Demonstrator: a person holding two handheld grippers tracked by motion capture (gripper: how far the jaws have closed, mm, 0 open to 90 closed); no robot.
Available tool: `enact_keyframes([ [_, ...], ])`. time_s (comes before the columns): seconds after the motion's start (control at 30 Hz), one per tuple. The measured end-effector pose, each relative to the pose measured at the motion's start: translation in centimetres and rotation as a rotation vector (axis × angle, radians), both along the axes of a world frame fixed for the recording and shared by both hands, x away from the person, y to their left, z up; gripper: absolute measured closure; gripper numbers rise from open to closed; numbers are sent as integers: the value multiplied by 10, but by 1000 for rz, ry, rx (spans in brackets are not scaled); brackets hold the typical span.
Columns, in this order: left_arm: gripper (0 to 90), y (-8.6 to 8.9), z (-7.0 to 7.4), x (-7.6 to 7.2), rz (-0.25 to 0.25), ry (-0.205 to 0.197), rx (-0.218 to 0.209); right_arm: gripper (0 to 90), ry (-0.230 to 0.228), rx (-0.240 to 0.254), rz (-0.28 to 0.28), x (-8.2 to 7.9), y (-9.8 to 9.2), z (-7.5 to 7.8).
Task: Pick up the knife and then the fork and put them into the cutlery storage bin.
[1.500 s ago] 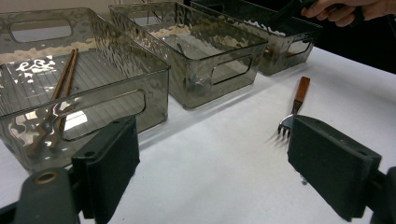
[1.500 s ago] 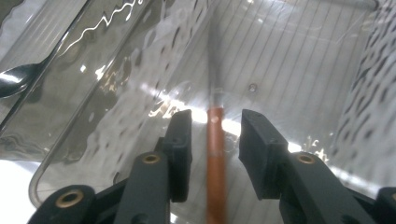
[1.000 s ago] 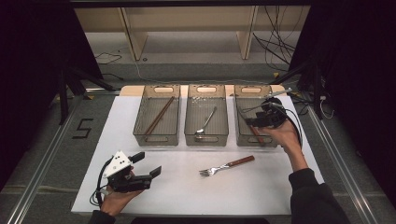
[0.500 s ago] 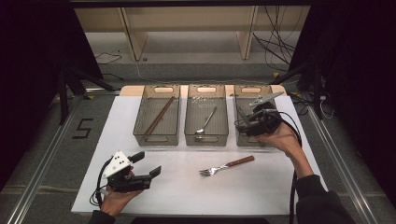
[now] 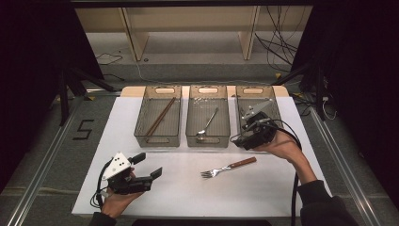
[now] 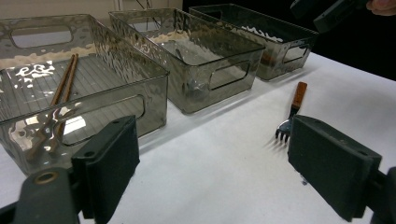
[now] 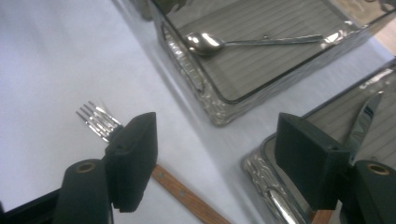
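A fork (image 5: 228, 167) with a wooden handle lies on the white table (image 5: 282, 188), tines to the left. My right gripper (image 5: 243, 140) hovers over the front left corner of the right bin (image 5: 277, 108). Its jaws have just been opening and stand open with nothing between them. In the right gripper view the fork (image 7: 95, 119) lies below the right gripper (image 7: 217, 158) and a knife (image 7: 364, 121) rests in the bin at the right. My left gripper (image 5: 149, 165) sits at the front left, open and empty. The left gripper view looks past the left gripper (image 6: 215, 172) toward the fork (image 6: 293, 112).
Three clear grey bins stand in a row at the back. The left bin (image 5: 141, 127) holds chopsticks (image 5: 160, 117), the middle bin (image 5: 190, 134) a spoon (image 5: 208, 123). A shelf frame and cables lie beyond the table.
My right gripper has moved left and toward the near edge of the right bin, and its jaws have spread wider. The left gripper has stayed still.
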State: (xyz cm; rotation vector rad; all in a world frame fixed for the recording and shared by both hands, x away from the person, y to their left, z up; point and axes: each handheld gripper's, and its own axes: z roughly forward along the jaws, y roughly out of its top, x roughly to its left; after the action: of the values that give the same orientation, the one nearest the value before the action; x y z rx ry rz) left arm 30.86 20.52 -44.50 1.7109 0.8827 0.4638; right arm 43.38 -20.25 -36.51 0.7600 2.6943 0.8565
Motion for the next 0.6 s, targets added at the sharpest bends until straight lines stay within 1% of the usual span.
enact_keyframes([
  [0.13, 161, 0, 0, 0, -2, -1, 0, 301, 3, -18, 34, -3, 4, -3],
  [0.17, 161, 0, 0, 0, -1, -1, -1, 301, 17, -24, 31, -4, 6, -4],
  [0.2, 161, 1, 0, 0, 0, 0, -2, 301, 11, -27, 45, -4, 6, -6],
  [0.23, 161, 1, 0, 0, -1, 1, -3, 302, 20, -32, 43, -4, 7, -8],
  [0.37, 162, 1, 1, 0, -3, 6, -8, 289, 30, -49, 76, -6, 10, -14],
  [0.5, 161, 0, 0, 0, -3, 6, -6, 283, 42, -76, 111, -7, 14, -21],
  [0.6, 161, 0, 0, 0, -3, 7, -6, 284, 55, -106, 137, -8, 18, -26],
])
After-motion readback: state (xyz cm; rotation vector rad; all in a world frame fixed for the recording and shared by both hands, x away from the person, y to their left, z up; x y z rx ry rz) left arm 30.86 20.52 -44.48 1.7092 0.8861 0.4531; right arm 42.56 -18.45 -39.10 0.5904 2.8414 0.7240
